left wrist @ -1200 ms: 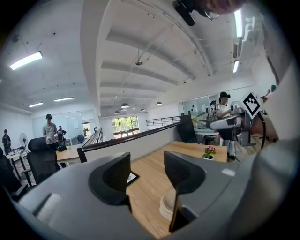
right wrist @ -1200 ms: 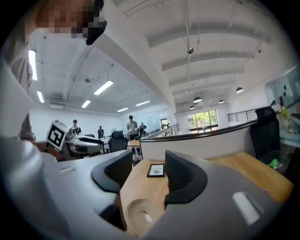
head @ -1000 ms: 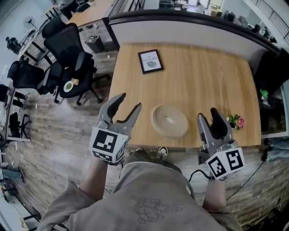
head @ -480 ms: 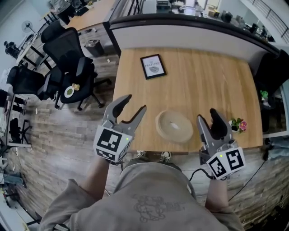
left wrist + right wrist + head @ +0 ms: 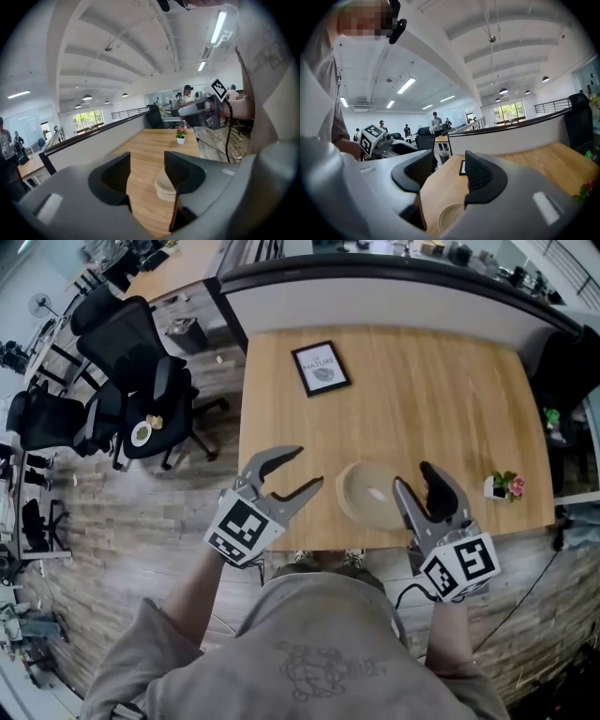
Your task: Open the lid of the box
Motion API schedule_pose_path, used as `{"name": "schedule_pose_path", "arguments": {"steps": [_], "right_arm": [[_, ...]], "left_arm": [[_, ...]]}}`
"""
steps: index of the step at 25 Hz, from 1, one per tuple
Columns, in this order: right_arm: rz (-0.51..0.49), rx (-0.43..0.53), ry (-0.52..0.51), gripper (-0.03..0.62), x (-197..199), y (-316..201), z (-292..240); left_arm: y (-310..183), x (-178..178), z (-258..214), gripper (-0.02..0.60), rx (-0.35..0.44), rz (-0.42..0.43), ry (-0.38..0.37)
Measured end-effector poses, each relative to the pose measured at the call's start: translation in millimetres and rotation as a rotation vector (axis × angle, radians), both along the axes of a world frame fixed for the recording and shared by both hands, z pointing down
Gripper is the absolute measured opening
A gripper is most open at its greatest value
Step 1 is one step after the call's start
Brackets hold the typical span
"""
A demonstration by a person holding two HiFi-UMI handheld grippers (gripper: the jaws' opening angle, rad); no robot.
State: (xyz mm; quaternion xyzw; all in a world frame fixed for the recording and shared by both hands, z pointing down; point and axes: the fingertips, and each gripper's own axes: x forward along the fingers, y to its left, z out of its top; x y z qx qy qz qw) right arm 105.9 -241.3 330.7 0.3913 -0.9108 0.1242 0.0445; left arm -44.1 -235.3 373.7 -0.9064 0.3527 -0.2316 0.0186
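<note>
The round box (image 5: 367, 521) is set at the counter's (image 5: 422, 390) 6 o'clock edge, its lid (image 5: 375, 491) apparently on. It is judged to be light, stiff and smooth, and best pinched at the lid's rim. The left hand-held gripper (image 5: 305, 468) at its 9 o'clock and the right hand-held gripper (image 5: 414, 479) at 3 are spread and empty.

Table (image 5: 450, 390) open round box (image 5: 372, 495); frame (image 5: 320, 368) far, flowerpot (image 5: 502, 487) rt, prob. clear.

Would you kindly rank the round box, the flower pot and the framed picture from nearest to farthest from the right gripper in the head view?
1. Round box, just left of the right gripper.
2. Flower pot, off to its right.
3. Framed picture, far across the table.
</note>
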Motion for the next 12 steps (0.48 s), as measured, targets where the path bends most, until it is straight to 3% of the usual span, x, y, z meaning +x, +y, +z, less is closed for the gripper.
{"name": "schedule_pose_path", "arguments": {"steps": [8, 12], "right_arm": [[-0.017, -0.126, 0.055, 0.225, -24.8, 1.9, 61.3], [-0.079, -0.193, 0.071, 0.227, -42.3, 8.4, 91.4]], "left_arm": [[-2.2, 12.4, 90.5, 0.235, -0.141, 0.199, -0.024], [3.3, 21.5, 131.6, 0.302, -0.208, 0.311, -0.040]]}}
